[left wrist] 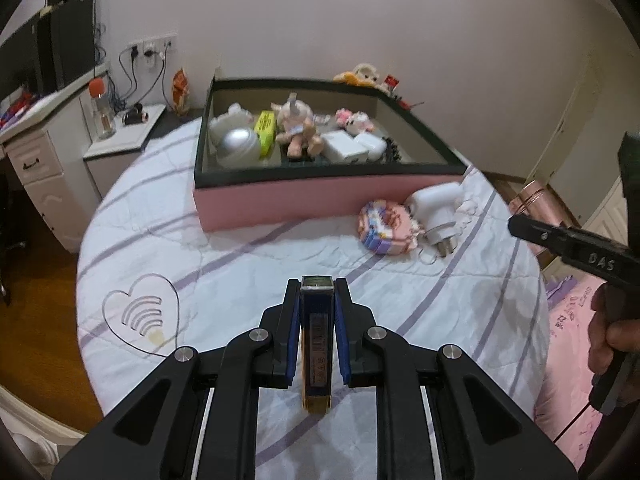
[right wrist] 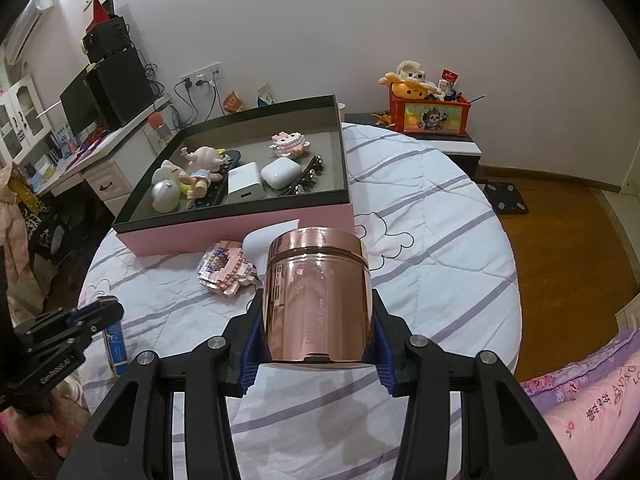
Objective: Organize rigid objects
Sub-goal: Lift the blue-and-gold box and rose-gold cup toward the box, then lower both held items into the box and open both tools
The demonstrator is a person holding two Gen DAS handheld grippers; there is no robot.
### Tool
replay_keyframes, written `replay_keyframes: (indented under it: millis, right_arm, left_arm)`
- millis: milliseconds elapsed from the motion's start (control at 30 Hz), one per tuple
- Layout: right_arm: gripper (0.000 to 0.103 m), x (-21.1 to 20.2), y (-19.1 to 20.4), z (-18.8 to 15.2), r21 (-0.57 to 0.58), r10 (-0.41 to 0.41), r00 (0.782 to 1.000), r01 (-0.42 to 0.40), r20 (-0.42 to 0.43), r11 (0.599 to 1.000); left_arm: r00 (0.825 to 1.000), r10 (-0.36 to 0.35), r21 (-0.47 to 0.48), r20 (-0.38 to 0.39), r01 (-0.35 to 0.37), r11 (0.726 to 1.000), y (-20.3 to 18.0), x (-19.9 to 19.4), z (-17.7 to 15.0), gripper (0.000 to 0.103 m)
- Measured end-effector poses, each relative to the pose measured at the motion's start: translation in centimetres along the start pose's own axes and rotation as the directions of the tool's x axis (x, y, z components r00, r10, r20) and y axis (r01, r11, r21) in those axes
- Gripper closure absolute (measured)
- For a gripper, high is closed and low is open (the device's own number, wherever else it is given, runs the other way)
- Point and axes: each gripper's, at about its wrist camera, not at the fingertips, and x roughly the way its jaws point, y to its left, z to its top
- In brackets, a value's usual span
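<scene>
I've got the left gripper [left wrist: 317, 292] clenched on a slim dark blue box [left wrist: 316, 340], lifted off the bed [left wrist: 240, 264]. My right gripper [right wrist: 318, 316] grasps a rose-gold metal canister [right wrist: 318, 296] upright btwn its blue pads [right wrist: 252, 344], also above the sheet. Pink tray box [right wrist: 240, 222] sits ahead w/ toys, a white charger [right wrist: 245, 188] & earbud case [right wrist: 281, 173] inside. Block toy [right wrist: 225, 272] lies just in front of it, beside a white plug adapter [left wrist: 436, 210].
</scene>
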Motion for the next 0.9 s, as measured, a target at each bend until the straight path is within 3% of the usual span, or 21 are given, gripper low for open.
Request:
replay_keyframes:
  millis: [467, 767, 900]
  right_arm:
    - [0.056, -1.8, 2.5, 2.7, -0.069, 0.031, 0.997, -0.026, 0.067, 0.997]
    - [0.056, -1.7, 4.8, 9.4, -0.147, 0.066, 0.989, -0.047, 0.132, 0.988]
    - [0.056, -0.5, 5.6, 12.6, -0.162, 0.095, 0.987, -0.074, 0.129, 0.984]
  left_arm:
    - [0.996, 0.004, 0.021, 0.093, -0.006, 1.0, -0.2, -3.0, 3.0, 0.088]
    - [0.983, -0.004, 0.035, 0.181, -0.002, 0.999, 0.2, -4.5, 10.4, 0.088]
    - [0.984, -0.031, 0.031, 0.173, 0.026, 0.999, 0.8, -3.3, 14.1, 0.088]
